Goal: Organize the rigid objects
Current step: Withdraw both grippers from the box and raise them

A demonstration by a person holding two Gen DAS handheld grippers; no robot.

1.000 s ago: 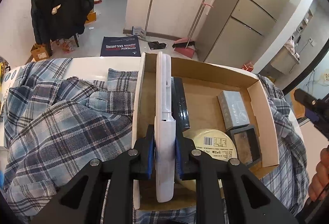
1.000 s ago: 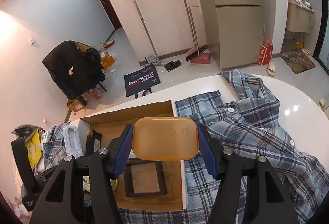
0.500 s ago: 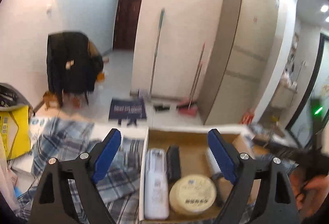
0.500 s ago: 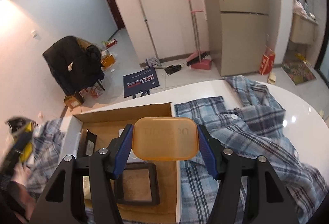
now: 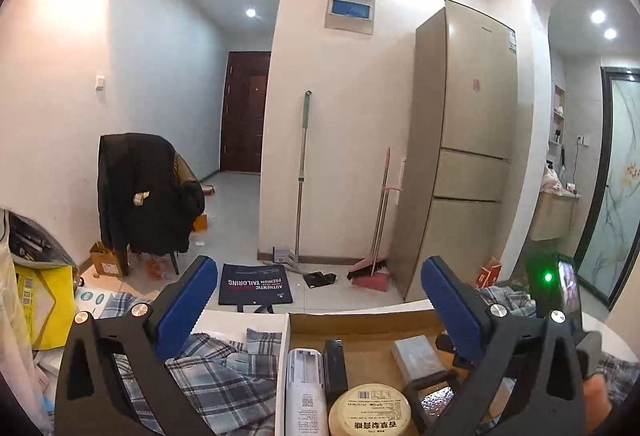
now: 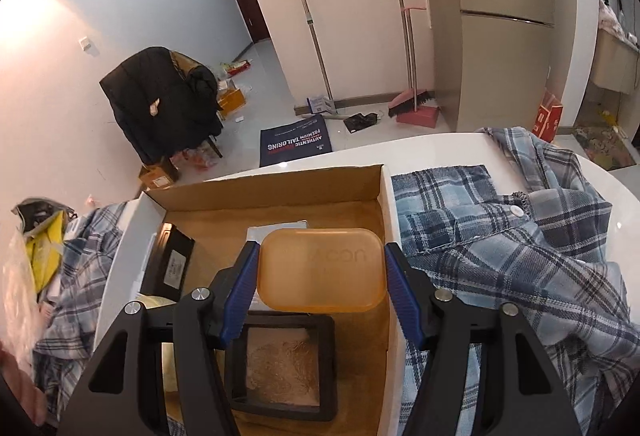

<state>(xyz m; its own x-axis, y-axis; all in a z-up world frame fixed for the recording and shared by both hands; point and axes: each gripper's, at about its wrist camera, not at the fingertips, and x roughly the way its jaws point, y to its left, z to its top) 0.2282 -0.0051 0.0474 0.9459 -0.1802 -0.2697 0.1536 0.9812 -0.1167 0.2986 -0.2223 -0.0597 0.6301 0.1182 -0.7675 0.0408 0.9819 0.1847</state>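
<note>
A cardboard box [image 5: 360, 328] [image 6: 272, 188] lies on the table. Inside it sit a white flat device [image 5: 303, 392], a black block [image 5: 335, 368] [image 6: 170, 256], a round yellow tin [image 5: 370, 410], a grey box [image 5: 416, 358] and a black-framed tray [image 6: 280, 364]. My left gripper [image 5: 316, 300] hangs above the box's near end, its jaws opening wide with nothing between them. Over the box's right half, my right gripper [image 6: 322, 272] is shut on an orange translucent case [image 6: 322, 270].
A blue plaid shirt [image 6: 520, 256] [image 5: 208, 384] is spread on the white table [image 6: 440, 144] around the box. A yellow bag [image 5: 36, 300] lies at the left. A person's fingers [image 5: 596, 396] show at the right edge. Behind stand a chair with a black jacket, brooms and a fridge.
My left gripper let go of the white device, opened wide, rose and tilted up toward the room. My right gripper sank a little over the box with the orange case.
</note>
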